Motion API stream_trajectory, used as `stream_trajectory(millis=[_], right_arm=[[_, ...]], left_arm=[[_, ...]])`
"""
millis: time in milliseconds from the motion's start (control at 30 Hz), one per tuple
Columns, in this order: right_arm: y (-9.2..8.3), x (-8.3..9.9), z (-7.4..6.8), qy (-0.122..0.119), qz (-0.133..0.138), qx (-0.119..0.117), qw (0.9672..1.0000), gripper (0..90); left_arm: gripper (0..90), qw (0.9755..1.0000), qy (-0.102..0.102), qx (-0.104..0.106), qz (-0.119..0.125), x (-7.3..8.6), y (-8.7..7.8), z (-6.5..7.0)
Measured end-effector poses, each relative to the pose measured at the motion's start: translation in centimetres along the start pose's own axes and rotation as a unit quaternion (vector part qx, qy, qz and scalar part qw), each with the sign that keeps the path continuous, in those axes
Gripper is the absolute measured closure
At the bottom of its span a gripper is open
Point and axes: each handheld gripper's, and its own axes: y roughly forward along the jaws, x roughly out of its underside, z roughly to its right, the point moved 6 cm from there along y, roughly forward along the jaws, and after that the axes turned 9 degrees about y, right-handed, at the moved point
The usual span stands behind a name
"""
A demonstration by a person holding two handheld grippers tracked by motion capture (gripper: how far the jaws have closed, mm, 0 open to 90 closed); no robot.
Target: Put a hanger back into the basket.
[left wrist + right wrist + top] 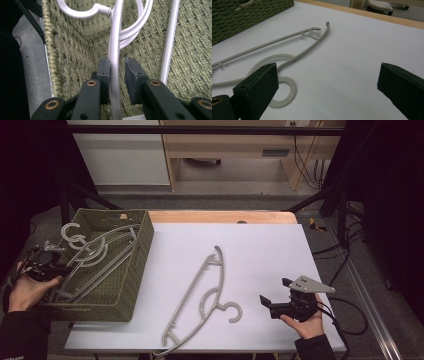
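Left gripper [50, 270] sits at the near left corner of the woven green basket [131, 285], held in the person's left hand [25, 292]; the basket stands on the left end of the bench [270, 250], partly over its left edge. Several grey hangers [97, 255] lie stacked in the basket, hooks toward its far left corner, one hook rising above the rim.

In the left gripper view the jaws straddle the bar of one basket hanger [114, 62]; the bar touches the inner face of the left pad [104, 75], while a visible gap separates it from the right pad [133, 77]; jaws therefore released, bar between them but not pinched. Hook loops of the stacked hangers lie just beyond the jaw tips, against the basket's weave.

A single grey hanger [200, 302] lies flat on the white bench surface, near the middle, running diagonally from the near edge up toward the far side; its hook [232, 312] points to the right.

Right gripper [280, 305] rests low over the bench, near its right front corner, in the person's right hand [305, 320]; it points left toward the loose hanger, apart from it. In the right gripper view the jaws stand wide apart with nothing between them; the hanger's hook [284, 93] lies just past the left jaw.
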Motion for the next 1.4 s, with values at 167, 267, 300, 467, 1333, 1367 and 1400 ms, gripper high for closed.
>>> stream_trajectory(millis=[167,267,300,467,1333,1367,1400], right_arm=[[-0.1,-0.1,0.0,0.001,0.004,0.001,1.0,3.7],[-0.2,-0.2,0.0,0.001,0.006,0.0,1.0,3.8],[-0.2,-0.2,-0.1,0.0,0.007,-0.001,1.0,3.8],[-0.2,-0.4,-0.2,0.0,0.01,-0.003,0.9999,3.8],[0.0,-0.3,-1.0,-0.004,0.008,-0.008,0.9999,3.5],[0.1,-0.2,-1.0,-0.005,0.008,-0.008,0.9999,3.5],[0.1,-0.2,-1.1,-0.006,0.007,-0.009,0.9999,3.6]], left_arm=[[71.4,0.9993,-0.011,0.01,0.033,-0.1,-1.0,0.1],[68.2,0.9976,-0.019,0.015,0.065,-0.4,-2.0,0.4],[66.8,0.996,-0.025,0.023,0.083,-0.6,-2.5,0.7],[55.2,0.9845,-0.031,0.038,0.168,-1.7,-4.4,2.8],[16.2,0.9304,0.04,0.164,0.325,-5.8,-8.5,19.2],[17.5,0.9292,0.045,0.168,0.326,-5.9,-8.5,19.7],[19.5,0.9284,0.051,0.172,0.325,-6.0,-8.4,20.2]])
